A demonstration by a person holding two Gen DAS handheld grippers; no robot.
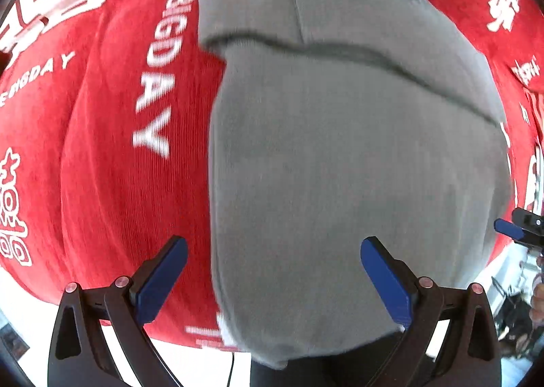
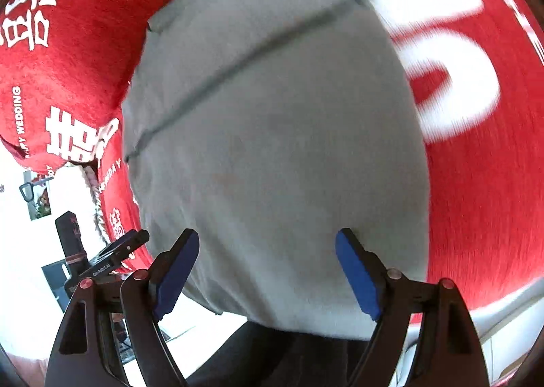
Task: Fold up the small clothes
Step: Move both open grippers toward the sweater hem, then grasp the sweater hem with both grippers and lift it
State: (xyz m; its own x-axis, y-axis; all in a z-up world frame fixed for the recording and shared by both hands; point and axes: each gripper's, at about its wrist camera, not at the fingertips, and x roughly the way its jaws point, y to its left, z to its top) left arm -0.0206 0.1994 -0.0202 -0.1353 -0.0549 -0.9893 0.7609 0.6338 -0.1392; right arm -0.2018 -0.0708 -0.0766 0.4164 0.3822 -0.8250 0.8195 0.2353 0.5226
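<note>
A grey garment (image 1: pixel 340 149) lies folded on a red printed cloth (image 1: pixel 102 149), with a fold edge crossing its far part. My left gripper (image 1: pixel 273 246) hangs open above the garment's near left edge, nothing between its blue pads. In the right wrist view the same grey garment (image 2: pixel 272 149) fills the middle, and my right gripper (image 2: pixel 267 237) stands open over its near end, holding nothing. The right gripper's tip (image 1: pixel 510 229) shows at the right edge of the left wrist view, and the left gripper's tip (image 2: pixel 125 244) shows at the lower left of the right wrist view.
The red cloth (image 2: pixel 476 166) with white lettering covers the surface all around the garment. Its near edge drops to a white floor (image 2: pixel 27 268) with dark objects and cables. Dark clothing of a person (image 2: pixel 272 353) shows below the garment.
</note>
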